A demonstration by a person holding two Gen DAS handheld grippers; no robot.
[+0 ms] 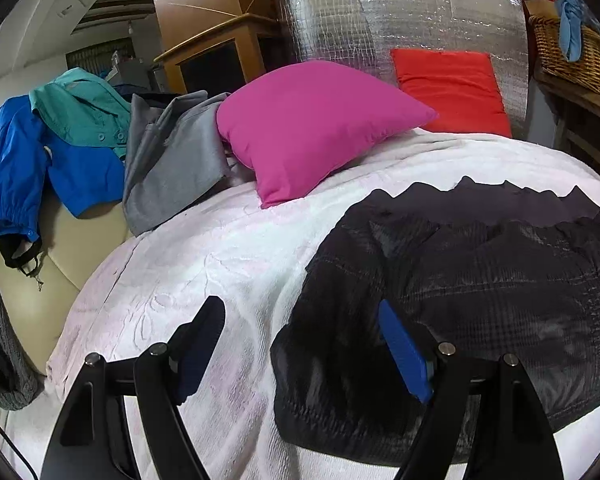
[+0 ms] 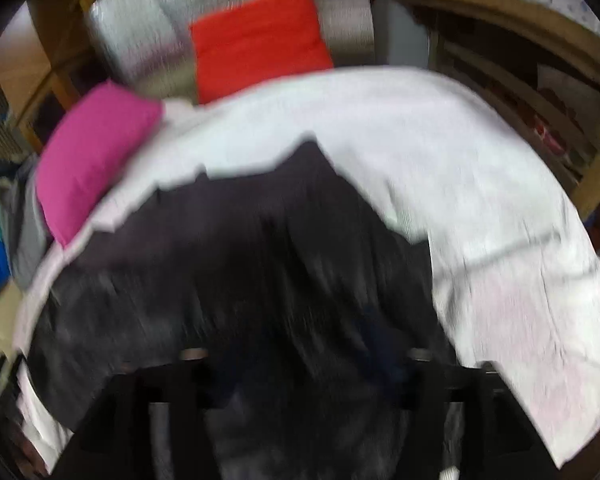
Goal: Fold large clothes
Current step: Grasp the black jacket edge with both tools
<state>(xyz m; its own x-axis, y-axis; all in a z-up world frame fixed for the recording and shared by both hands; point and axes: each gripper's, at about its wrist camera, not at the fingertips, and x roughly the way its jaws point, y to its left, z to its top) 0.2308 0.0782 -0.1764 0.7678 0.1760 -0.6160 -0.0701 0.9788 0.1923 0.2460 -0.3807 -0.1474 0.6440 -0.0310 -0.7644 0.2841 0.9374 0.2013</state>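
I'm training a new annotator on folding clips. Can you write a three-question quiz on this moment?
1. True or false: the left gripper is open, its fingers straddling the left edge of the dark garment.
2. Which cushion leans on the silver foil panel? A pink cushion B red cushion
3. What covers the bed under the garment?

Key: 1 true; 2 B; 3 a white blanket.
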